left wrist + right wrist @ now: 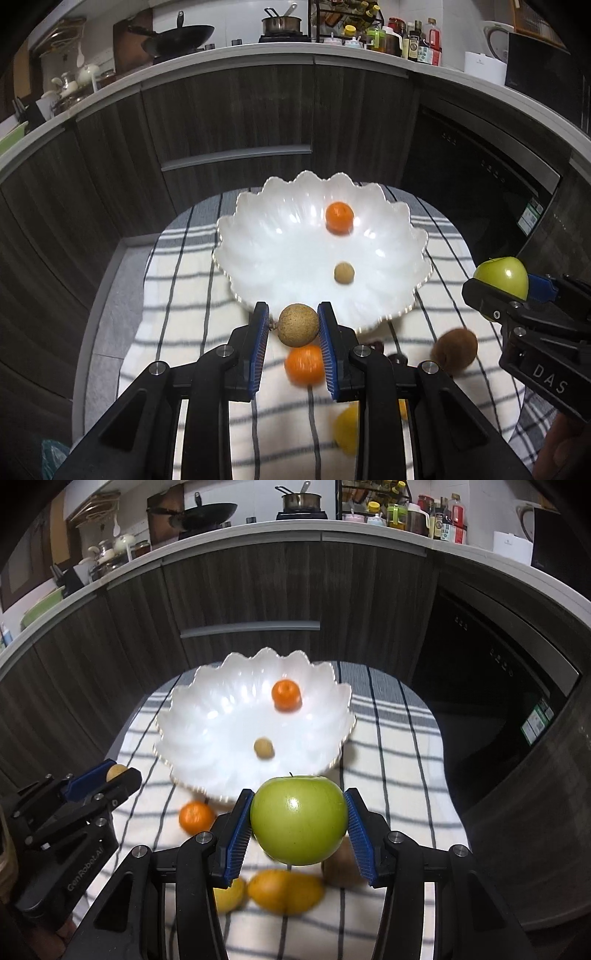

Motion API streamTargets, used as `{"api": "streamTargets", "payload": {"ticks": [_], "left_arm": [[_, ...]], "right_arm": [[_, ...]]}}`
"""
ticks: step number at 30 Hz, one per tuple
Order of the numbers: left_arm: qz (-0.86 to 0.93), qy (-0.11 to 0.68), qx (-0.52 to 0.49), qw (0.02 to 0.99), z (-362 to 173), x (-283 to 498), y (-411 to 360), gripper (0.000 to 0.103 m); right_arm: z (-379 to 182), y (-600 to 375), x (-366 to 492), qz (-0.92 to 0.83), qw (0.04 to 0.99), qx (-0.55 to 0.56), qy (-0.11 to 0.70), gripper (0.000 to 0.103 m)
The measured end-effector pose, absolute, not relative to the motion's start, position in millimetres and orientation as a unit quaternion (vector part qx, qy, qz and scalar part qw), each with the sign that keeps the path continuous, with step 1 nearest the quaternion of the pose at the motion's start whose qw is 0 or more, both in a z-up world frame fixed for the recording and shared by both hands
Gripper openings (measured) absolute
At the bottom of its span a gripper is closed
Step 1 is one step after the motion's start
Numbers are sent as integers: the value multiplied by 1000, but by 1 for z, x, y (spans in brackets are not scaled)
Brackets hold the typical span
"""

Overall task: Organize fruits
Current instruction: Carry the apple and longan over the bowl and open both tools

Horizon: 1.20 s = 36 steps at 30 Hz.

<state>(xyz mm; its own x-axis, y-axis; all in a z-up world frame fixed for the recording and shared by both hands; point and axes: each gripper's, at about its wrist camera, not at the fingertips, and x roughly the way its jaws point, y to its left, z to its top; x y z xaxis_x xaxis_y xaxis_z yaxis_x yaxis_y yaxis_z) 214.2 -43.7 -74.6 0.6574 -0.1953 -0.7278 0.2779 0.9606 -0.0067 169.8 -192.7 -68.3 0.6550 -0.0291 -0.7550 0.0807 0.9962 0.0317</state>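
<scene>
left gripper (pixel 293 326) grips longan (pixel 298 325); right gripper (pixel 299 827) grips apple (pixel 299 819)

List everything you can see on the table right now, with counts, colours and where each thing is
Bowl: 1, white, scalloped, on the striped cloth.
Tangerines: 2, orange; one in the bowl, one on the cloth.
Longans: 2, tan; one in the bowl, one in the left tool.
Apple: 1, green, in the right tool.
Kiwi: 1, brown, on the cloth.
Lemon: 1, yellow, near edge.
Mango: 1, orange-yellow, blurred.
Left tool, right tool: 2, black with blue pads.
</scene>
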Motion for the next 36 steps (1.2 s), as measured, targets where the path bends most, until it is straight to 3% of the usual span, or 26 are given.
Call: {"api": "streamTargets", "payload": {"ticks": [11,29,36], "left_arm": [[-121,385,47,914,-68,274,-45,27],[-125,424,42,896,-111,329,-54,28],[-108,417,52,901,-109,328,-52,60]], "right_arm": [[-63,-197,227,-33,914,24,404,50],[-105,-201,284,-32,894,23,447,50],[-111,-205,291,-35,888,31,457,54]]}}
